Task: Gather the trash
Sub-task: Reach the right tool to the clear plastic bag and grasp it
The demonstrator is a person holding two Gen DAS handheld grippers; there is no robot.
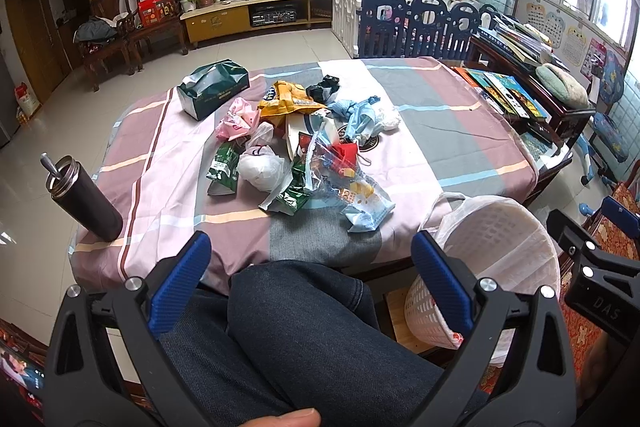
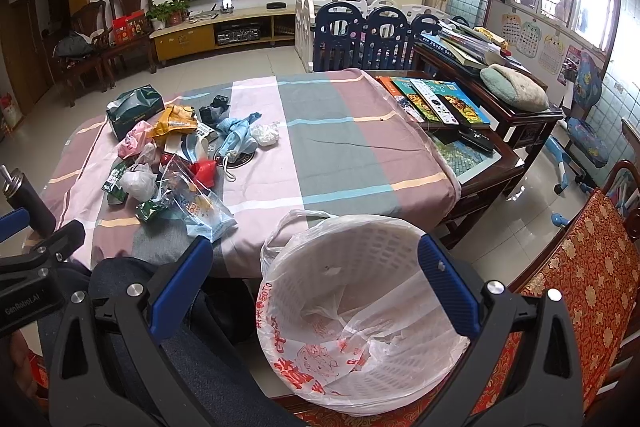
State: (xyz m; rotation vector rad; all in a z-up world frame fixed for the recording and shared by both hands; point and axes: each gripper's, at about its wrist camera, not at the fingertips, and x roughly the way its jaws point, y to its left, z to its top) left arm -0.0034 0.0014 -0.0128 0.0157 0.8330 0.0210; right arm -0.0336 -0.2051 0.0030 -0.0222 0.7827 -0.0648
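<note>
A heap of trash (image 1: 296, 143) lies on the checked tablecloth: wrappers, crumpled plastic bags, a yellow snack bag, a blue mask. It also shows in the right wrist view (image 2: 180, 163). A white mesh bin (image 2: 360, 311) lined with a printed plastic bag stands tilted on a red chair, empty; it shows in the left wrist view too (image 1: 492, 267). My left gripper (image 1: 310, 259) is open and empty above my knee, short of the table edge. My right gripper (image 2: 316, 267) is open and empty over the bin's mouth.
A green tissue pack (image 1: 214, 89) and a dark flask (image 1: 86, 199) stand on the table (image 1: 460, 147). A side table (image 2: 460, 115) with books and remotes is to the right. A red patterned chair (image 2: 580, 279) holds the bin.
</note>
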